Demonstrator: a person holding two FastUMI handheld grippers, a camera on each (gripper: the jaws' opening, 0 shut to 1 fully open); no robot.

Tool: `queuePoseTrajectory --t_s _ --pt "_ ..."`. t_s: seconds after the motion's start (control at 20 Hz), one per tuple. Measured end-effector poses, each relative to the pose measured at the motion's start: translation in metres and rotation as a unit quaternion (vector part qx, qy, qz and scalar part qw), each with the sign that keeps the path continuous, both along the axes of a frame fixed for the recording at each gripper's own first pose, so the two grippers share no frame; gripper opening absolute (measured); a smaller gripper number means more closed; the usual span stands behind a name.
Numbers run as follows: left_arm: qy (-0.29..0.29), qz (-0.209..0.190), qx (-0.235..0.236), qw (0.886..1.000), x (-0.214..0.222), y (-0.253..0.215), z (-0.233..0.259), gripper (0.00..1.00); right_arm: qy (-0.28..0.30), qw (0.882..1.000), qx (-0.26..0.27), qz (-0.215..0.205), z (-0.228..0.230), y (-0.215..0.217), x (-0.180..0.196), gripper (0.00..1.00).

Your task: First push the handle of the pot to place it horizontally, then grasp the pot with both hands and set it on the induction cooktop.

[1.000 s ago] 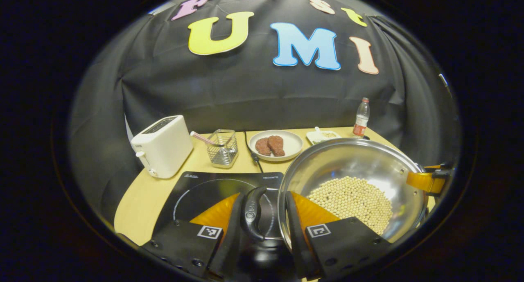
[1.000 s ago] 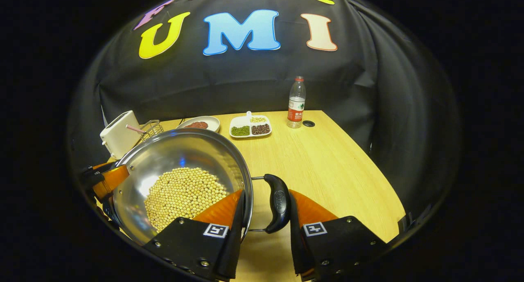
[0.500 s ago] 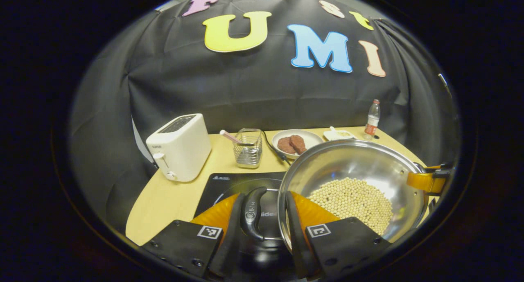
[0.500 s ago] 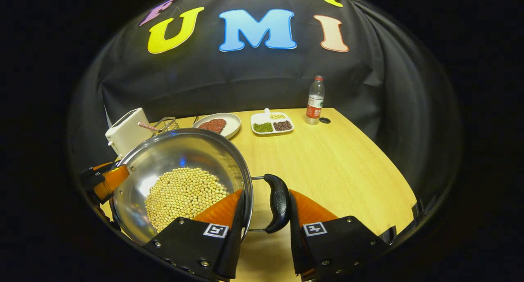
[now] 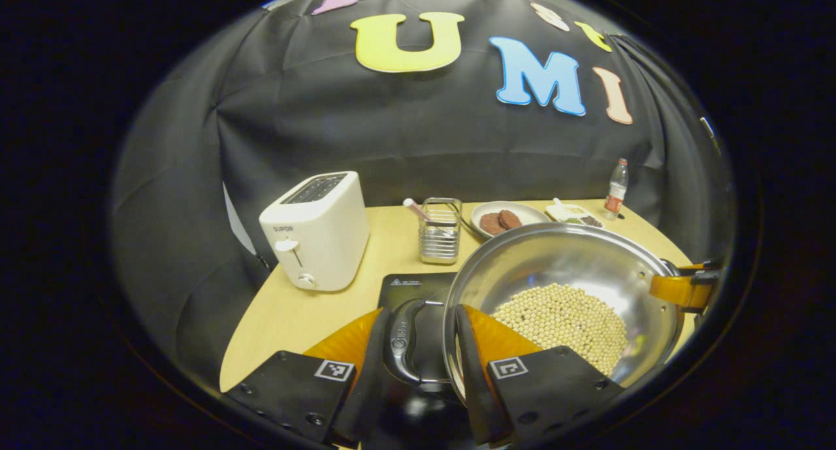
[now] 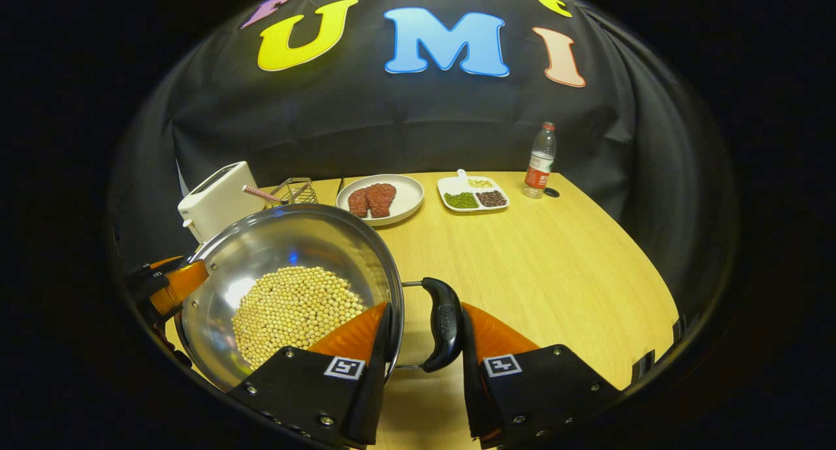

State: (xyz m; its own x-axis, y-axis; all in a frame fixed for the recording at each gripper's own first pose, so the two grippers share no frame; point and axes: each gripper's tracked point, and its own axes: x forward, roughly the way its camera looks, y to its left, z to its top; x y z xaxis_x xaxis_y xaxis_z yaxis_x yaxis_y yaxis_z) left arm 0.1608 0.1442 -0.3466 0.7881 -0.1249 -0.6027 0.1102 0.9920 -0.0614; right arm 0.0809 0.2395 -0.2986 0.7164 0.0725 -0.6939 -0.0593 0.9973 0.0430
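Note:
A steel pot [image 5: 575,267] holding pale beans [image 5: 562,316] hangs just above the table, carried by both grippers. My left gripper [image 5: 421,345] is shut on the pot's black left handle [image 5: 400,342] and the rim beside it. Under that handle lies the black induction cooktop [image 5: 408,285], mostly hidden by the pot. In the right gripper view the pot [image 6: 287,254] sits at the lower left, and my right gripper [image 6: 424,336] is shut on its other black handle [image 6: 445,322]. Each gripper also appears across the pot: the right gripper [image 5: 682,290] and the left gripper [image 6: 163,287].
A white toaster [image 5: 317,231] stands left of the cooktop, with a wire basket [image 5: 441,231] behind it. Farther back are a plate of meat patties [image 6: 379,198], a divided dish of beans [image 6: 475,194] and a bottle [image 6: 539,162]. Bare wooden table [image 6: 542,273] spreads to the right.
Both grippers have carried the pot to the left; the toaster, basket and plates have slid right in both views. More of the cooktop is now hidden under the pot. Both grips are unchanged.

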Motion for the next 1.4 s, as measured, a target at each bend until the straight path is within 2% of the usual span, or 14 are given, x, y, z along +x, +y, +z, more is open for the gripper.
queuePoseTrajectory --t_s 0.1,0.15,0.35,0.45,0.7,0.75,0.8,0.85,0.9,0.95,1.0,1.05,1.15,1.4 --pt "0.002 0.005 -0.001 1.0 0.001 0.014 -0.006 0.61 0.002 1.0 -0.002 0.008 -0.002 0.012 0.002 0.52" --pt "0.004 0.008 -0.003 1.0 0.002 0.019 -0.01 0.58 0.0 1.0 -0.003 0.012 -0.002 0.017 0.004 0.52" --pt "0.01 0.017 -0.003 1.0 0.008 0.036 -0.019 0.61 0.002 1.0 -0.003 0.021 -0.008 0.034 0.009 0.52" --pt "0.005 0.017 0.004 1.0 0.01 0.041 -0.02 0.57 0.005 1.0 0.003 0.022 -0.012 0.04 0.011 0.52" --pt "-0.001 0.019 0.009 1.0 0.013 0.052 -0.023 0.64 0.008 1.0 0.013 0.025 -0.016 0.049 0.014 0.52" --pt "-0.002 0.022 0.007 1.0 0.014 0.053 -0.023 0.6 0.006 0.999 0.016 0.027 -0.017 0.049 0.015 0.52" --pt "-0.005 0.025 0.005 1.0 0.011 0.053 -0.023 0.66 0.006 0.999 0.021 0.03 -0.018 0.051 0.014 0.53" --pt "-0.013 0.032 0.003 0.999 0.01 0.054 -0.019 0.68 0.0 0.999 0.023 0.036 -0.015 0.051 0.013 0.55" --pt "-0.026 0.038 -0.001 0.999 0.01 0.054 -0.009 0.71 -0.015 0.999 0.021 0.045 -0.009 0.049 0.015 0.63" --pt "-0.043 0.044 -0.002 0.998 0.011 0.054 0.004 0.86 -0.032 0.998 0.014 0.051 -0.001 0.044 0.016 0.71" --pt "-0.059 0.046 0.001 0.997 0.012 0.052 0.02 1.0 -0.048 0.997 0.004 0.053 0.007 0.036 0.014 0.95" --pt "-0.075 0.046 0.005 0.996 0.009 0.05 0.028 0.94 -0.062 0.996 0.002 0.056 0.014 0.031 0.015 1.0" --pt "-0.102 0.04 0.011 0.994 0.001 0.04 0.056 1.0 -0.091 0.994 -0.002 0.058 0.036 0.017 0.01 0.98" --pt "-0.161 0.043 -0.01 0.986 -0.027 -0.005 0.126 0.93 -0.158 0.986 -0.006 0.051 0.093 -0.034 -0.005 0.98"
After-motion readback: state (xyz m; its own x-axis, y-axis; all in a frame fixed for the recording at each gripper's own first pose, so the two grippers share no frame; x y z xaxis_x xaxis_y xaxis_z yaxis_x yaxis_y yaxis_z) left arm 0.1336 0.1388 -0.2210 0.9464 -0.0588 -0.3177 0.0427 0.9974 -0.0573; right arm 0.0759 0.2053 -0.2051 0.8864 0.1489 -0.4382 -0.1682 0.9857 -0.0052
